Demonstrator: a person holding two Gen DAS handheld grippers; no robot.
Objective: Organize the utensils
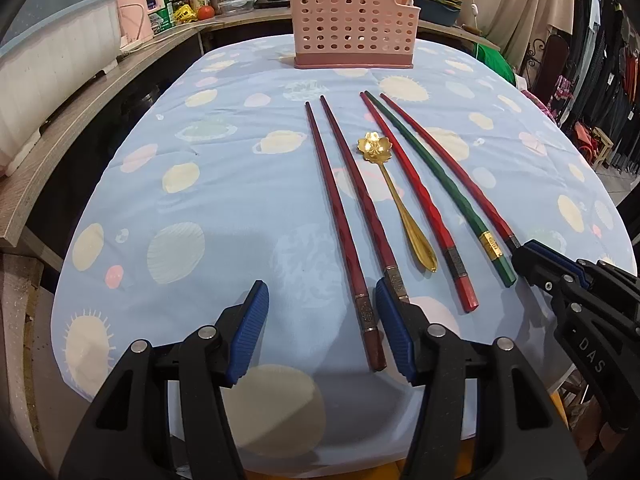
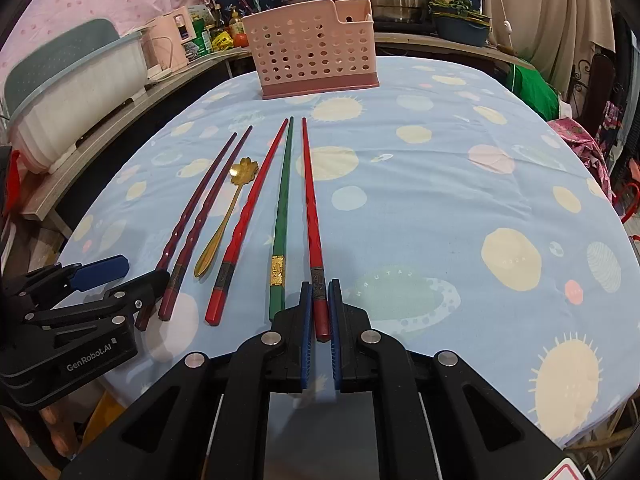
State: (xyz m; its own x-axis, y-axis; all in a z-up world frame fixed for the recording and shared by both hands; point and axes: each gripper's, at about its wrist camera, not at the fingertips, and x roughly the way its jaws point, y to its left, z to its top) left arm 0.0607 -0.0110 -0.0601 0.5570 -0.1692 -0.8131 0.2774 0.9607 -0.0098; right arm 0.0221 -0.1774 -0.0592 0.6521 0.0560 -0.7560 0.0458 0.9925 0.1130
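Several chopsticks and a gold flower-bowl spoon (image 1: 394,196) (image 2: 226,220) lie side by side on the blue cloth. From the left: two dark maroon chopsticks (image 1: 340,216) (image 2: 200,208), the spoon, a red chopstick (image 1: 416,200) (image 2: 248,216), a green one (image 1: 436,176) (image 2: 282,208), and another red one (image 1: 444,164) (image 2: 310,208). My right gripper (image 2: 321,300) (image 1: 520,256) is shut on the near end of the rightmost red chopstick, which rests on the cloth. My left gripper (image 1: 320,304) (image 2: 132,276) is open, its jaws either side of the left maroon chopstick's near end. A pink perforated utensil holder (image 1: 352,24) (image 2: 314,50) stands at the far edge.
A wooden counter (image 1: 80,120) runs along the left with a white tub (image 1: 48,60) (image 2: 72,92), a pink kettle (image 1: 136,12) and bottles. Pots stand behind the holder. Clothes hang at the right beyond the table's edge (image 1: 600,184).
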